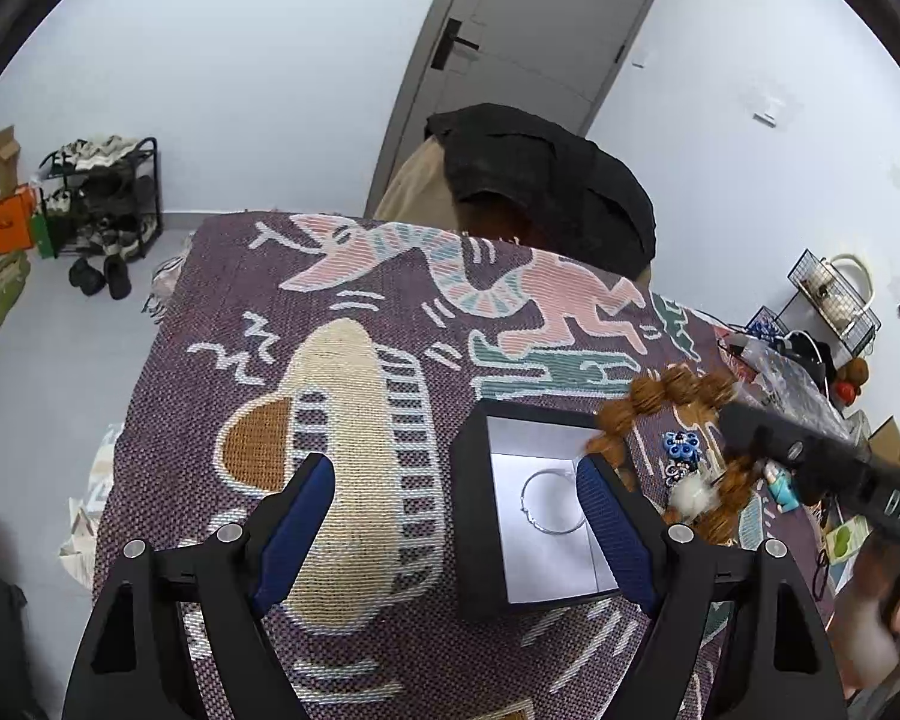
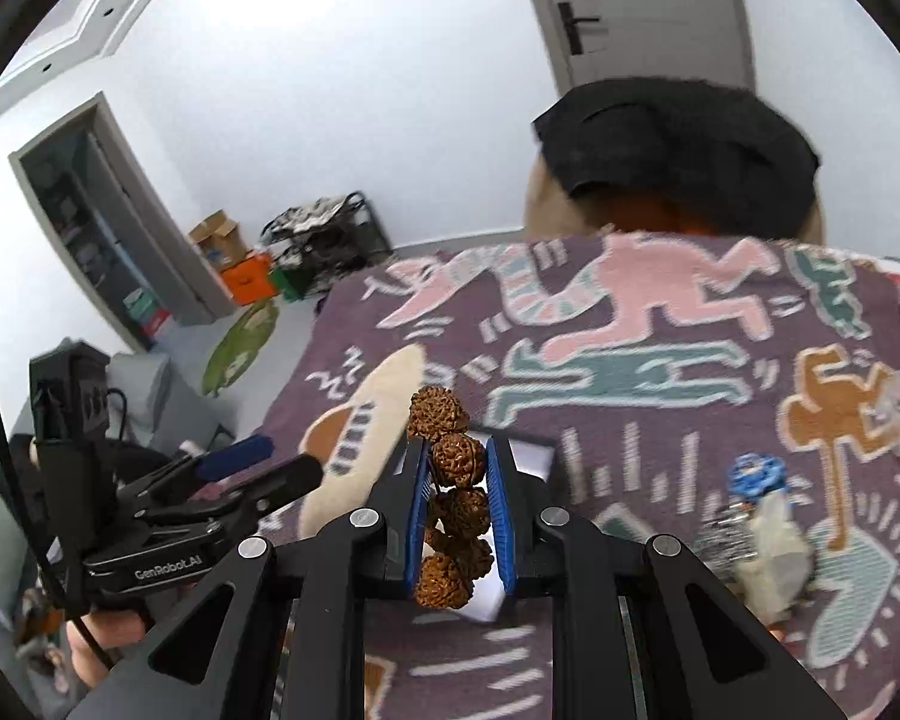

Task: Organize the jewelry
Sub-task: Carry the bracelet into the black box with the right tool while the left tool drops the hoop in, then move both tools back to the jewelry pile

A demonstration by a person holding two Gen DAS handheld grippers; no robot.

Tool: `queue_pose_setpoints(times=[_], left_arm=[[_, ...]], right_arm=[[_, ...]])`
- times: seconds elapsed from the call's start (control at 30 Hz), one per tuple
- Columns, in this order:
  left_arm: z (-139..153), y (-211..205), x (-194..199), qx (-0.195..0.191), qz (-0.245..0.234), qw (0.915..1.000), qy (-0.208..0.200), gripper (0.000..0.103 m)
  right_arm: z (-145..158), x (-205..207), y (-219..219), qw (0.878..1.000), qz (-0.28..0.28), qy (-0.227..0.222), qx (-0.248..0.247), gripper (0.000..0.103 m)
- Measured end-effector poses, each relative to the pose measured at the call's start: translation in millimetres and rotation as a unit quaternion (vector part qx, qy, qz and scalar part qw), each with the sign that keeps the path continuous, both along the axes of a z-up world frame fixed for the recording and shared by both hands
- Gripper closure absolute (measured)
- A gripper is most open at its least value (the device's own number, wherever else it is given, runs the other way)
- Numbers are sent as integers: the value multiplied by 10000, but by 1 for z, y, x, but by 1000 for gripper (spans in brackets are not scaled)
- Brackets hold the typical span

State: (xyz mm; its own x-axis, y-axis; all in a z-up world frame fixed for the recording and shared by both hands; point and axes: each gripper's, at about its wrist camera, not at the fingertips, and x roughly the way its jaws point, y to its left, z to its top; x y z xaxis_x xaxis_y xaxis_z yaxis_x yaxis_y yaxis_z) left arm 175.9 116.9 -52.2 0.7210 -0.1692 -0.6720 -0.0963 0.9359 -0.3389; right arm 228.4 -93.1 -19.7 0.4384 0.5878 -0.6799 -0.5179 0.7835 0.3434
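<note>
An open black box (image 1: 474,540) with a white lining sits on the patterned blanket (image 1: 354,276). A thin silver bangle (image 1: 555,501) lies inside it. My left gripper (image 1: 450,486) is open and holds nothing; its right finger hangs over the box. My right gripper (image 2: 456,450) is shut on a bracelet of knobbly brown nut beads (image 2: 459,462), which hangs between the blue pads. In the left wrist view that bracelet (image 1: 672,396) dangles just right of the box, under the right gripper (image 1: 810,450). In the right wrist view the box (image 2: 534,450) peeks out behind the fingers.
More trinkets lie right of the box: a blue beaded piece (image 1: 681,447), a white fluffy charm (image 1: 693,495) and a small figurine (image 1: 783,486). A chair draped in black cloth (image 1: 546,180) stands behind the table. A shoe rack (image 1: 102,198) is on the floor at the left.
</note>
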Motion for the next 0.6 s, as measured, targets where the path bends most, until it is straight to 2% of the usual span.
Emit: queue_pose_setpoints(times=[0.07,0.13,0.2,0.27,0.43,0.6], left_arm=[[0,2,-1,-20,21,10000,-2,20],[1,2,-2,-12,12,10000,-10,20],[3,0,-4,16,-9,10000,-21,20],[5,-4,-5,78,-54,9999,-46,20],[11,-19,-3,124,-168,9997,-95,20],[17,-45,-1,176,-394,9990,-149,20]], right_arm=[[-10,0,13,9996,152,190,-103,83],[-21,2,24,9985,180,335,-401,79],[-28,4,25,9979,104,370,-527,53],[-29,3,16,9985,-14,321,-441,47],[-24,-5,-17,9990,-226,288,-270,46],[-19,-18,-68,9976,-652,235,28,46]])
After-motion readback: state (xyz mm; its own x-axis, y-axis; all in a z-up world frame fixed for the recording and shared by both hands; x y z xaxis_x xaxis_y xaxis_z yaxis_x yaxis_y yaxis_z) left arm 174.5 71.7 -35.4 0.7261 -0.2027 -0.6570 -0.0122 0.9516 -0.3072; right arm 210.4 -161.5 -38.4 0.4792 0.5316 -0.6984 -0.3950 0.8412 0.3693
